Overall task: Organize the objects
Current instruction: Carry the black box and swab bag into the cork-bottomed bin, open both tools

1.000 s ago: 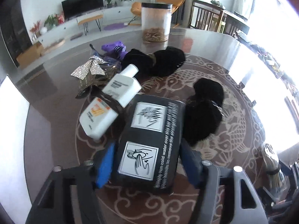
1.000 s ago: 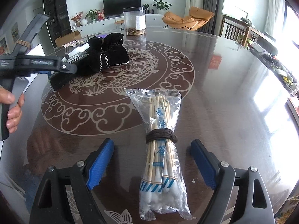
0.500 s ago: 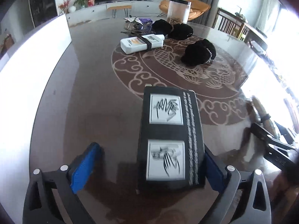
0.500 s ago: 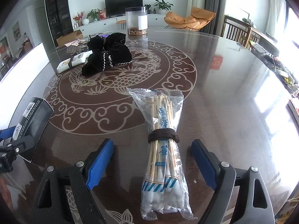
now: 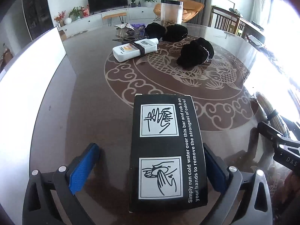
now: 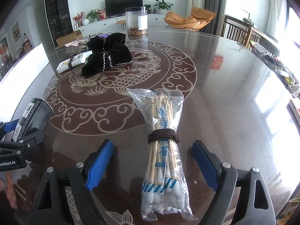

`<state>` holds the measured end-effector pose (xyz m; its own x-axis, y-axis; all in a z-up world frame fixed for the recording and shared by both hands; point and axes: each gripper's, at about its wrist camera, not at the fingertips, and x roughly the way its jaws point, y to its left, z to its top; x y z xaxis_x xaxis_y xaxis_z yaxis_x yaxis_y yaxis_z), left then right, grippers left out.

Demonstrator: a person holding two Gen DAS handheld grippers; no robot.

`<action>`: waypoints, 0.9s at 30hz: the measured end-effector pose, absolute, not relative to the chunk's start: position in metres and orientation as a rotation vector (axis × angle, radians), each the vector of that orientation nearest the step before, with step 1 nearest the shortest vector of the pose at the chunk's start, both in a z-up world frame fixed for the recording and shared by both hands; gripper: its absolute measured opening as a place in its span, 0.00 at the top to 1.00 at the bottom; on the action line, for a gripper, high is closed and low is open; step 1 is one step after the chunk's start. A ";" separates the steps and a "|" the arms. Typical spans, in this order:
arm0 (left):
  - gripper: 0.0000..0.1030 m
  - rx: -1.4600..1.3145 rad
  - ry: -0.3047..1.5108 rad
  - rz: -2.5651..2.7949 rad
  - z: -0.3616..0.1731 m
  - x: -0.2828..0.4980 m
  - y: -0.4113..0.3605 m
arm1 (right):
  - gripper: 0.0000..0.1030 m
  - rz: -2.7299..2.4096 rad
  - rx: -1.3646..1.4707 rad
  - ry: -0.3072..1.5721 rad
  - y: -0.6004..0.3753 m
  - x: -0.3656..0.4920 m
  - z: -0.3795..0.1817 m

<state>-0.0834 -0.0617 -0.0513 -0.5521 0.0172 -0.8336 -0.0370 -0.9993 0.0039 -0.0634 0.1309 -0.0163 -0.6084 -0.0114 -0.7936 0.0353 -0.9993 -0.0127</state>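
Observation:
A black box [image 5: 166, 150] printed with hand-washing drawings lies flat on the dark table [image 5: 84, 93], between the fingers of my left gripper [image 5: 150, 146]. That gripper is open: its left pad [image 5: 84, 166] stands well clear of the box and its right pad sits close beside the box's edge. In the right wrist view a clear bag of cotton swabs [image 6: 163, 150], bound with a brown band, lies between the fingers of my right gripper [image 6: 152, 143], which is open and touches nothing. The box [image 6: 35, 112] also shows at the far left there.
Farther back lie a white bottle [image 5: 136, 49] with a black band, black velvet pouches [image 5: 195, 53], a silvery ornament [image 5: 122, 26] and a clear jar [image 5: 171, 13]. A white panel [image 5: 28, 84] borders the table's left side. A person's fingers [image 6: 11, 193] show at the lower left.
My left gripper has carried the black box away from the pile to the table's near side, set it down and opened. The right gripper and swab bag have not moved.

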 end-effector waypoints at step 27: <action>0.44 -1.521 0.042 2.597 -0.022 -0.059 -0.072 | 0.73 -2.555 1.650 0.043 0.147 -0.078 -0.009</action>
<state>-0.0591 -0.0716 -0.0219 -0.4830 0.0992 -0.8700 -0.1275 -0.9909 -0.0422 -0.0783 0.1472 -0.0093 -0.4079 -0.0682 -0.9105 0.0986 -0.9947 0.0303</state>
